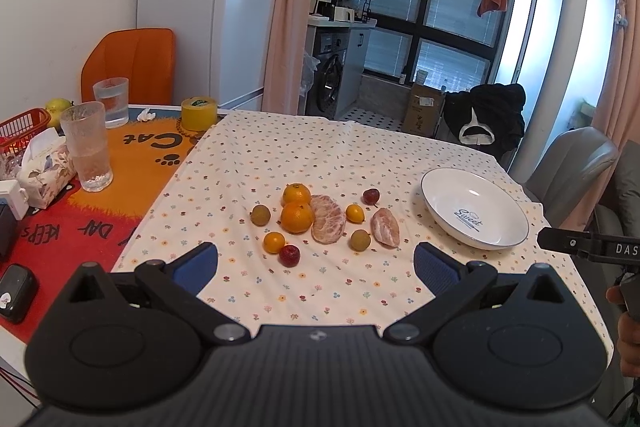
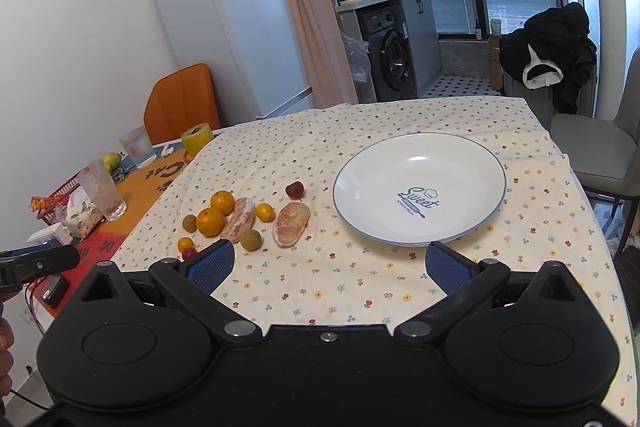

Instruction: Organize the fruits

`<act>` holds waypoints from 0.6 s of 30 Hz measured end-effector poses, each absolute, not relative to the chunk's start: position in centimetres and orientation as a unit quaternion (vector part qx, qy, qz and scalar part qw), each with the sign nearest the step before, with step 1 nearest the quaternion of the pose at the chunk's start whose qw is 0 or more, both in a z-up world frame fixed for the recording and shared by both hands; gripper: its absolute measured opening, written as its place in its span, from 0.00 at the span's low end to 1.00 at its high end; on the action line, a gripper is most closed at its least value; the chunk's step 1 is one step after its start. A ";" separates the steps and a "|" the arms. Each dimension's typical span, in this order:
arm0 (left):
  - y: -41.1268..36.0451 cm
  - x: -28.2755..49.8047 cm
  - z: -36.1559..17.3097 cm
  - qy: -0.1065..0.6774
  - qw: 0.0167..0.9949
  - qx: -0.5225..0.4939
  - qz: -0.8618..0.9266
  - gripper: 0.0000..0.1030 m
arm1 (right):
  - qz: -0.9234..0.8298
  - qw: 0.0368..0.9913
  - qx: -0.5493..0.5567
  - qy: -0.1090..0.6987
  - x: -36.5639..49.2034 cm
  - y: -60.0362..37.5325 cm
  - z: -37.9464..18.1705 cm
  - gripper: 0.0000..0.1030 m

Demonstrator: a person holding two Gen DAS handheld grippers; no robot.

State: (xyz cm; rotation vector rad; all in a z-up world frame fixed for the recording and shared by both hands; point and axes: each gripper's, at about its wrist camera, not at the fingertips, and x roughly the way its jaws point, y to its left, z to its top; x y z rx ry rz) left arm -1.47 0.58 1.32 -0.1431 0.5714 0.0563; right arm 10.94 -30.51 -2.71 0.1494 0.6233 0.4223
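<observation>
A cluster of fruit lies on the floral cloth: two tangerines [image 1: 296, 217] [image 2: 211, 221], two peeled pomelo pieces [image 1: 328, 219] [image 2: 291, 224], small yellow, green and red fruits such as a red one [image 1: 289, 255]. A white plate [image 1: 492, 239] [image 2: 360, 183] marked "Sweet" stands to their right and holds nothing. My left gripper [image 1: 316, 261] hovers open just short of the fruit. My right gripper [image 2: 328, 263] hovers open in front of the plate, the fruit off to its left. Nothing is between either pair of blue pads.
Left of the cloth stand two glasses [image 1: 89, 147], a yellow tape roll [image 1: 199, 113], a tissue box [image 1: 46, 167] and a red basket [image 1: 20, 127]. Beyond the table are an orange chair [image 1: 132, 67], a fridge [image 1: 208, 7] and a grey chair [image 2: 592, 147].
</observation>
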 end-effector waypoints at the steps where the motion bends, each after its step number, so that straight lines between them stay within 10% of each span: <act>1: 0.5 -1.5 1.3 0.281 0.957 -0.071 0.028 1.00 | 0.206 0.928 0.073 0.303 11.0 -30.5 -2.7 1.00; 18: 1.5 -0.2 0.0 0.280 0.956 -0.074 0.044 1.00 | 0.229 0.921 0.069 0.307 12.4 -29.1 -4.5 1.00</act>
